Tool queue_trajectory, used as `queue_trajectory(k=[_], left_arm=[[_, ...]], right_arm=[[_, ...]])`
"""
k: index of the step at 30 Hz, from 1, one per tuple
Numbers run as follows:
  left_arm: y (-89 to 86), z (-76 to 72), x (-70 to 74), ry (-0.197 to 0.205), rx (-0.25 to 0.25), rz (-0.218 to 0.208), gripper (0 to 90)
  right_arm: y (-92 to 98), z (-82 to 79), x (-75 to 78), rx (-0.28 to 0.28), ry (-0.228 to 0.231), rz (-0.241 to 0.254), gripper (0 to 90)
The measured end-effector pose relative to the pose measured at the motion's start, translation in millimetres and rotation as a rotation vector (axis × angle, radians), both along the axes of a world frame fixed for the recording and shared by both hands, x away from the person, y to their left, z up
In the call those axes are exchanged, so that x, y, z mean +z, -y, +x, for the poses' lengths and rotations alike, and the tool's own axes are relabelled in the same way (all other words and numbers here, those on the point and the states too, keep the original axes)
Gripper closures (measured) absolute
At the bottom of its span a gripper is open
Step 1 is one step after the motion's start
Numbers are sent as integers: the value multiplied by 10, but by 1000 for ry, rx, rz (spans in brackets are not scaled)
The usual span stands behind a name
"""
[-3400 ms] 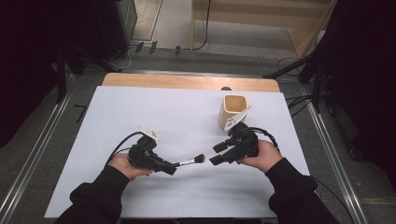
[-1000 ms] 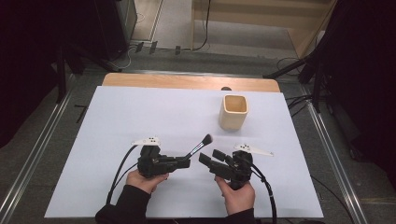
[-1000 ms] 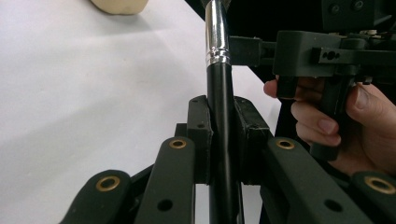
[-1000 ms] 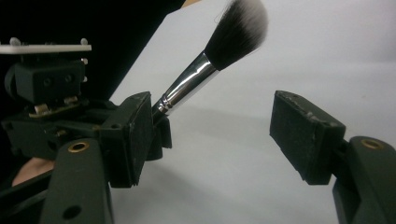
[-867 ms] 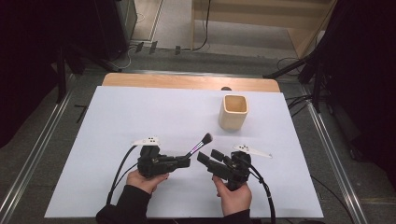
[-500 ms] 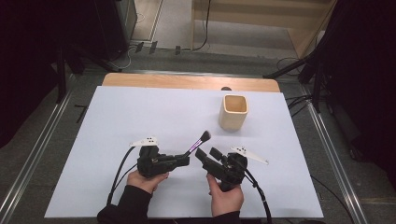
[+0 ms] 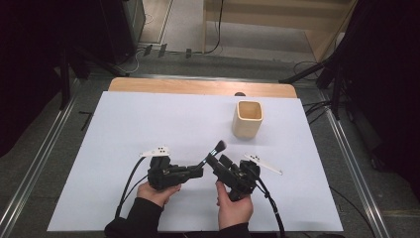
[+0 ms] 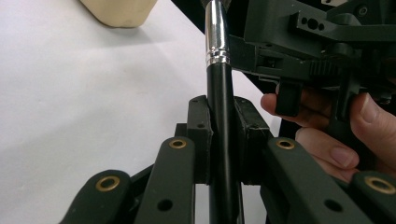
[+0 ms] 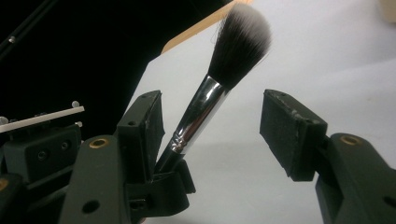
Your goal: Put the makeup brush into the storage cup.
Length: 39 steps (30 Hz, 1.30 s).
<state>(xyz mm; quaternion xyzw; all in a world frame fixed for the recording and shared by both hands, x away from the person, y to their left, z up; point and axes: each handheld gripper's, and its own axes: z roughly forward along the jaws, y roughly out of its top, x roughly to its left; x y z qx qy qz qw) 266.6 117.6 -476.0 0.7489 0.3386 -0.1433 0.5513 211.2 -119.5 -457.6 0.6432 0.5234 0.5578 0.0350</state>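
**Makeup brush between two hand-held grippers**

Item count: one table [image 7: 124, 119] with a white top, one beige square cup [image 7: 247, 119], two grippers, one makeup brush [image 7: 212, 152].

The left gripper [image 7: 197, 171] lies roughly level, jaws pointing toward the right gripper. Its jaws are clenched on the brush's black handle [image 8: 219, 121]; both pads press against the handle, which runs up between them to a silver ferrule [image 8: 214, 37].

The right gripper [image 7: 214, 159] is held in the person's right hand [image 7: 234, 208], jaws pointing up-left toward the left gripper's tips. Its jaws have just been closing, yet they stand apart: in the right gripper view the ferrule [image 9: 196, 119] lies just beside the left pad [image 9: 144, 128], and the right pad [image 9: 289, 133] is well apart from it. The bristles [image 9: 240, 44] rise beyond both pads.

The cup stands well beyond the fingertips of both grippers.
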Motion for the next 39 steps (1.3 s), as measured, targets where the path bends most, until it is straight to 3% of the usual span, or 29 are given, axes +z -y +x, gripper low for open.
queue_trajectory(k=[24, 39], left_arm=[[71, -57, -24, 27, -22, 7, 792], [71, -59, -30, 27, -27, -3, 792]], right_arm=[[2, 61, -18, 12, -62, 115, 588], [-12, 80, -72, 62, -96, 180, 718]])
